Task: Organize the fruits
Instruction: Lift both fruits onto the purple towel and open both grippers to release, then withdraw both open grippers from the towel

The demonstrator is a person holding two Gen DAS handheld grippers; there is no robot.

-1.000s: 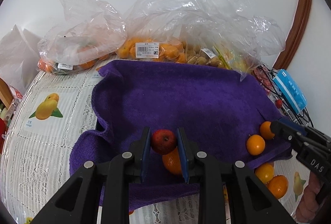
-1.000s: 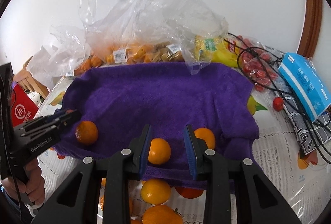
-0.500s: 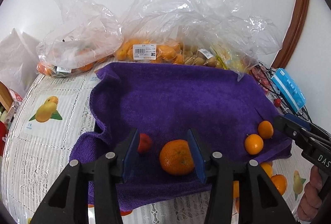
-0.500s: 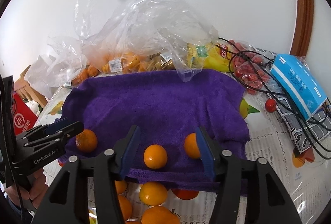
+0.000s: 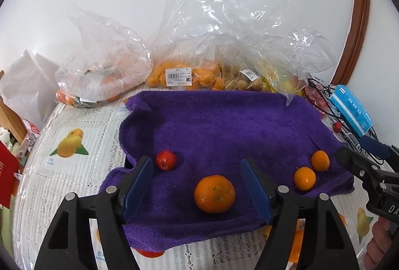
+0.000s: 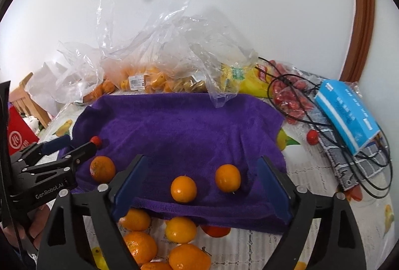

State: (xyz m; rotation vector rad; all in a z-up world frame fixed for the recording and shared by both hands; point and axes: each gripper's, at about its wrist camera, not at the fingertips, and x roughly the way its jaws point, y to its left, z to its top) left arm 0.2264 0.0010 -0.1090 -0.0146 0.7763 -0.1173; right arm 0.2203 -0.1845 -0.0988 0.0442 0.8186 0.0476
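Both tongs are letting go at once. The left gripper (image 5: 197,185) has its jaws opening, pads clear of the big mandarin (image 5: 214,194) that sits on the purple towel (image 5: 224,125) between them, and the small red fruit (image 5: 166,160) lies just beyond the left pad, untouched. Over on the other side, the right gripper (image 6: 202,185) is opening too, with 2 small oranges (image 6: 183,189) on the towel between its pads, neither one pressed. So nothing is held; 4 fruits rest on the cloth near its front edge.

Below that edge, a loose pile of oranges (image 6: 180,230) waits on the lace tablecloth (image 5: 74,170), so sorting looks barely begun.

Now the risks. These fruits are round and the towel is rumpled and seems to sag at the front, so a nudge from a pad as either tool pulls away could send one rolling off onto the pile. The 2 small oranges sit close together; closing on 1 may knock the other. The red fruit is small, possibly a crab apple, hard to tell, and could slip from wide pads.
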